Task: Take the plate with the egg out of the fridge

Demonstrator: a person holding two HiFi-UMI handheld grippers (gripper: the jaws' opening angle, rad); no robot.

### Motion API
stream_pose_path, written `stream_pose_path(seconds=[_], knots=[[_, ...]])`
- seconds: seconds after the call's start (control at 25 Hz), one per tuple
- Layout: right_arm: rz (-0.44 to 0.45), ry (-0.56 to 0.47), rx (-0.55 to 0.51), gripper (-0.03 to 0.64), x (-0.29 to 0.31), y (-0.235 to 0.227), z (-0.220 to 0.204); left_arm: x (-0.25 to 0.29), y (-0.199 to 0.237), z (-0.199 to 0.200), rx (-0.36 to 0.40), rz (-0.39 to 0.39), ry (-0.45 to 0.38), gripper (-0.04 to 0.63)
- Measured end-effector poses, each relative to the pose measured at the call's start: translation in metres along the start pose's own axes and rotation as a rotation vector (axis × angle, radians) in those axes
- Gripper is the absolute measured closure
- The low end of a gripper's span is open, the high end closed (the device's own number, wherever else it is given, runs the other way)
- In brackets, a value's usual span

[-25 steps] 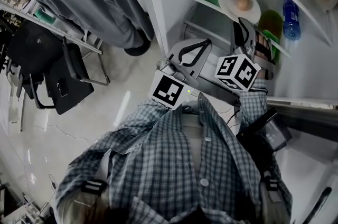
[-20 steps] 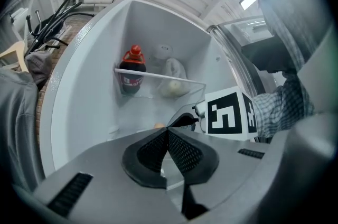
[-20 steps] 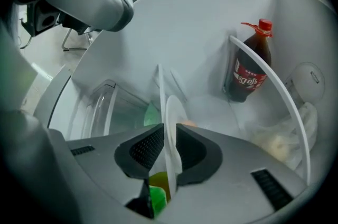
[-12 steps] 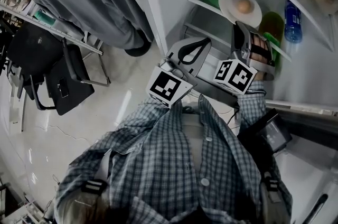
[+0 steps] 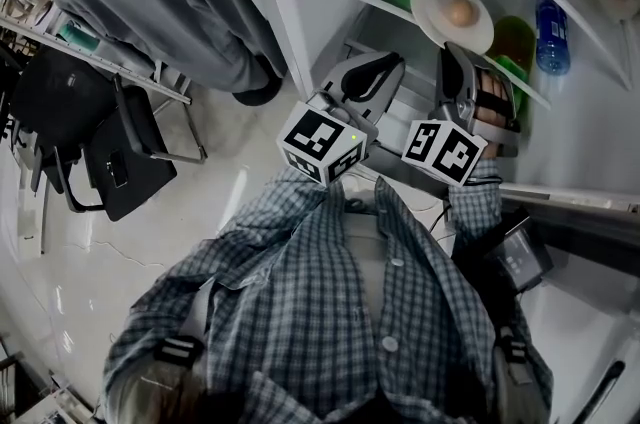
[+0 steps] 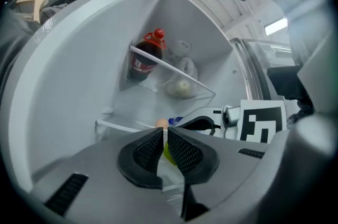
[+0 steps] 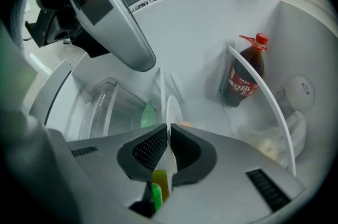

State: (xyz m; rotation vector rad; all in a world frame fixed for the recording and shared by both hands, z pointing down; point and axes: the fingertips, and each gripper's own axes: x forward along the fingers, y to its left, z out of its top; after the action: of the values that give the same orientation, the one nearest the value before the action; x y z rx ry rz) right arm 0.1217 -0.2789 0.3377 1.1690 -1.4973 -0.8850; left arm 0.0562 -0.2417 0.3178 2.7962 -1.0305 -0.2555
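A black chair [image 5: 128, 174] stands on glossy pale floor [image 5: 70, 297].

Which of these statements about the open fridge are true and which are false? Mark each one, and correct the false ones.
1. The right gripper has its jaws shut on the rim of the round white plate. True.
2. A brown egg lies on that plate. True.
3. The left gripper also grips the plate. False: its jaws stand almost together with nothing between them.
4. The dark cola bottle with the red cap lies on its side. False: it stands upright behind a white rail.
5. In the head view, the blue bottle is to the left of the plate. False: it is to the right of it.
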Motion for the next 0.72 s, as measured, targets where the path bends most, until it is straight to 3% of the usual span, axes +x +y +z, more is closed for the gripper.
stream_pose_path(seconds=[0.2, 0.4, 0.48, 0.64, 0.72], knots=[[-0.006, 0.000, 0.009, 0.592, -0.007, 0.001, -0.001, 0.015, 0.006, -0.003, -0.123, 0.016, 0.019, 0.576], [-0.020, -0.003, 0.018, 0.592, -0.014, -0.001, 0.000, 0.026, 0.008, -0.009, -0.281, -0.013, 0.020, 0.510], [-0.025, -0.007, 0.017, 0.592, -0.017, -0.001, 0.001, 0.029, 0.008, -0.009, -0.392, -0.041, -0.004, 0.508], [-0.025, -0.014, 0.008, 0.592, -0.024, 0.002, 0.001, 0.039, 0.008, -0.012, -0.703, -0.103, -0.056, 0.508], [-0.025, -0.015, 0.000, 0.592, -0.029, 0.003, 0.000, 0.042, 0.006, -0.014, -0.783, -0.120, -0.064, 0.508]])
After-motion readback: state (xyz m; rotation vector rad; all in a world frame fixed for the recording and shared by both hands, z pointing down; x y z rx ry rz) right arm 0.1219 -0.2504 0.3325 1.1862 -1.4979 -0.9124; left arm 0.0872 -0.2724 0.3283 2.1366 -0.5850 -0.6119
